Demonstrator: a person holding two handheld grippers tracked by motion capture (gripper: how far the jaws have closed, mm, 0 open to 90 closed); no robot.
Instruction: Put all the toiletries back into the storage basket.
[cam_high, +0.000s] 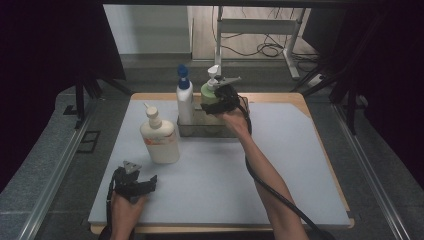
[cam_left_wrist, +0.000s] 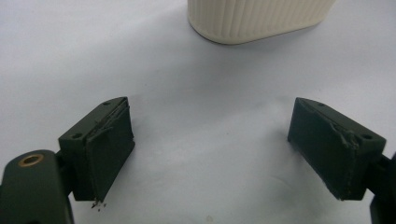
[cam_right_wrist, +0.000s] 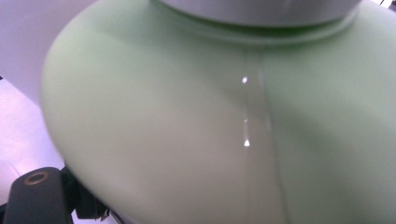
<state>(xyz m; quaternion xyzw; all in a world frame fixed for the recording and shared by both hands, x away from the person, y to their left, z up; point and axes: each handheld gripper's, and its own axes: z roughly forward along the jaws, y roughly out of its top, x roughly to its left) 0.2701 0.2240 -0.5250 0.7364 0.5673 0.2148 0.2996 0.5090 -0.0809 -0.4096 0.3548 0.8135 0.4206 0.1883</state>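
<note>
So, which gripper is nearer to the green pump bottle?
The right. The right gripper is at the green pump bottle, which stands in the clear bin. The left gripper rests open at the near left of the mat, closer to the cream bottle.

We've got our left hand (cam_high: 125, 207) parked low at the near left with the left gripper (cam_high: 150, 181) lying nearly flat, jaws spread wide with nothing between them. Our right arm (cam_high: 265, 170) is stretched way out toward the far middle, wrist bent, and the right gripper (cam_high: 220, 100) has its jaws wide around something bulky.
</note>
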